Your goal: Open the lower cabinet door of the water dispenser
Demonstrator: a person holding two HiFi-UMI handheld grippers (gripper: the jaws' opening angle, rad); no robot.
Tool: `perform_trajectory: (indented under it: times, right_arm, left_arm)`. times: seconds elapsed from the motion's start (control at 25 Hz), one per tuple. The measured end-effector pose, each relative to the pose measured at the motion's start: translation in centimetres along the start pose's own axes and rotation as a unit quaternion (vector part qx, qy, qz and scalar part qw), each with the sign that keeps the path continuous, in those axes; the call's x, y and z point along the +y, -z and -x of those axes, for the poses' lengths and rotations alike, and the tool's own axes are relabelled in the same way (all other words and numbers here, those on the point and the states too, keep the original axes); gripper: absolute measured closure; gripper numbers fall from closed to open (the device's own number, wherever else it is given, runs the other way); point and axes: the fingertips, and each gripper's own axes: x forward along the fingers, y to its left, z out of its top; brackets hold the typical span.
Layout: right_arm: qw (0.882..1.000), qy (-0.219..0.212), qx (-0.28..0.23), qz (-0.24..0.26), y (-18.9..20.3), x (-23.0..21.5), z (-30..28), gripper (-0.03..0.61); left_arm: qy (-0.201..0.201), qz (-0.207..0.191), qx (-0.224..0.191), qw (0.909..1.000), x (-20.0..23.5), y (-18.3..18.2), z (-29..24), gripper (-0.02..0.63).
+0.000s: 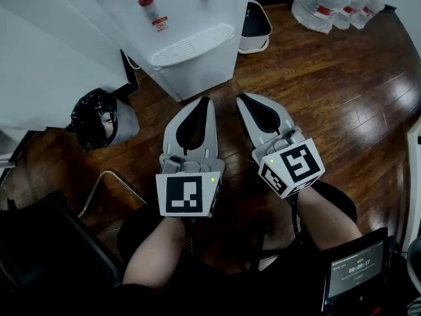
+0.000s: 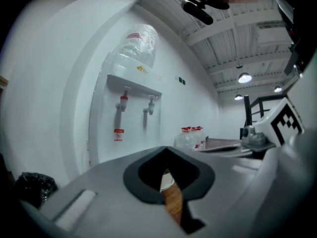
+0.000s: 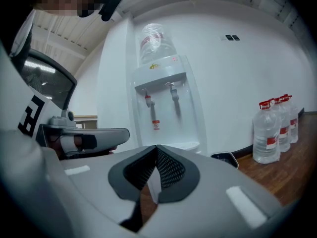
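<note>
1. Head view: your left gripper [image 1: 208, 101] and right gripper [image 1: 242, 98] sit side by side in front of the water dispenser [image 1: 187, 18]. Each has its jaws closed tip to tip with nothing between them. Neither touches the dispenser. A strip of bare wood floor [image 1: 329, 91] separates the tips from the lower cabinet door [image 1: 200, 76], the white face under the drip tray [image 1: 193, 45]. A black-bagged bin [image 1: 93, 117] stands near the dispenser's left side, a small dark container [image 1: 255, 24] sits just beside its right side, and water bottles [image 1: 337, 2] stand farther right.
2. Left gripper view: your left gripper [image 2: 166, 149] has its jaws met and empty, and only floor shows behind the tips. The dispenser [image 2: 130, 108] stands upright ahead and to the left, long axis vertical, taps facing you. You cannot make out the door's edges here.
3. Right gripper view: your right gripper [image 3: 156, 148] is pressed together and holds nothing. The dispenser [image 3: 166, 98] is straight ahead and upright, its front square to you, and its lower door is hidden behind the jaws. The bottles [image 3: 275, 130] stand well to its right, with open floor between.
</note>
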Motion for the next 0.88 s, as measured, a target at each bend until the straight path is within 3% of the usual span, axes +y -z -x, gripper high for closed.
perform_trajectory:
  times: [0.36, 0.56, 0.88]
  right_arm:
    - [1.000, -0.013, 0.006, -0.004, 0.2, 0.3, -0.3, 0.574]
    - [1.000, -0.012, 0.004, 0.004, 0.0, 0.2, -0.3, 0.574]
    - [1.000, -0.017, 0.007, 0.007, 0.2, 0.8, -0.3, 0.574]
  left_arm:
    - [-0.025, 0.033, 0.015, 0.9990, 0.9, 0.2, -1.1, 0.592]
    - [-0.004, 0.006, 0.015, 0.9999, -0.3, 1.1, -0.9, 0.592]
    - [0.001, 0.000, 0.012, 0.9999, -0.4, 0.7, -0.5, 0.592]
